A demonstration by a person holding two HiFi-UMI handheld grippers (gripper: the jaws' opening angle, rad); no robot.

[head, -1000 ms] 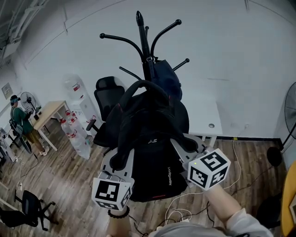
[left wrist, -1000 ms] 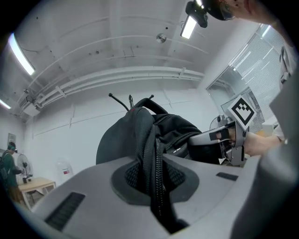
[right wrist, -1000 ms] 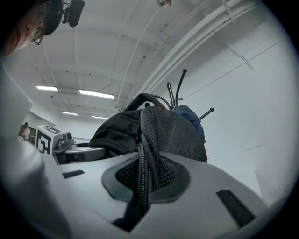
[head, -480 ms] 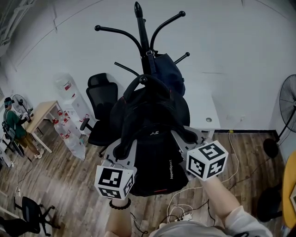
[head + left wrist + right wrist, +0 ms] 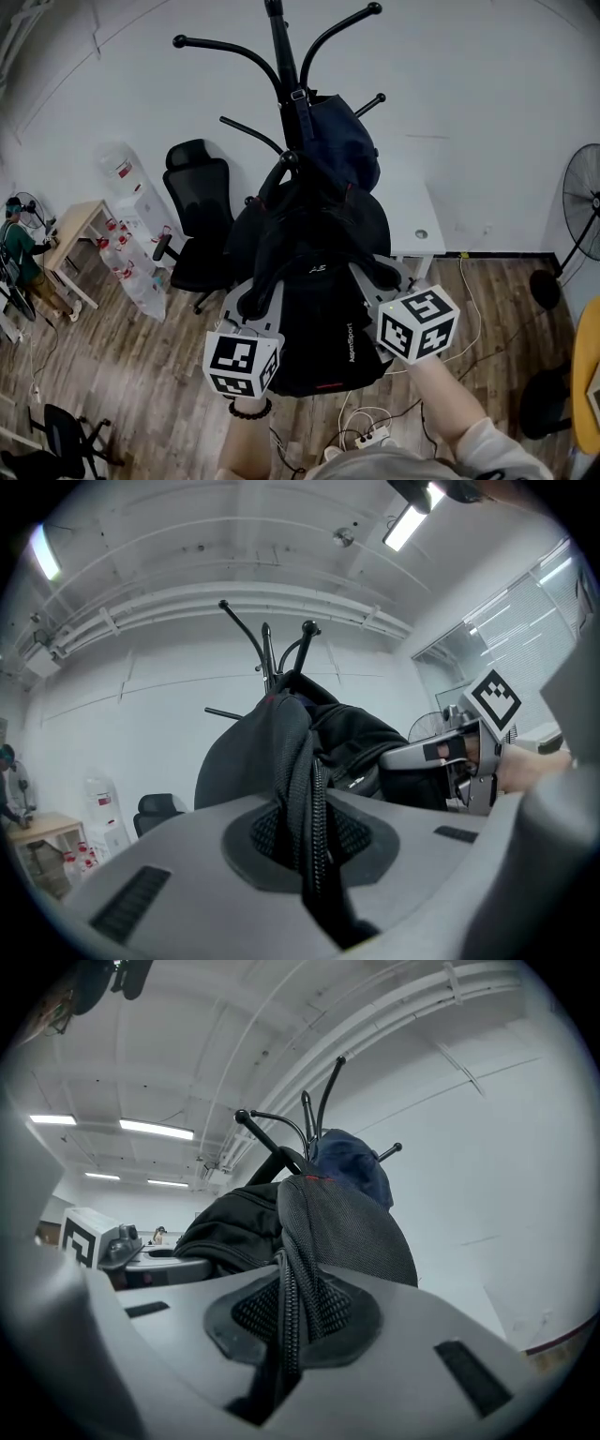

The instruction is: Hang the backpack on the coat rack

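White wall and wood-plank floor are framing a black coat rack that is standing straight ahead of the person, with a dark blue bag hanging from its right side. Both hands are holding the black backpack up in front of the pole, its long axis running upright from the bottom edge near the person to the top handle at the far end. The left gripper is clamping its jaws on the left shoulder strap, with the webbing pinched between the pads in the left gripper view. The right gripper is pinching the right shoulder strap the same way, so neither tool is standing open. The handle loop is sitting right at the knob of a short lower peg that is pointing toward the person, above and beyond both grippers. Whether the loop is already lying over that knob is not showing clearly. Judging from this, the step in hand is getting the loop onto the peg: the handle is needing to go forward over the knob and then down. The grippers are sitting about equally far below it, one on each side.
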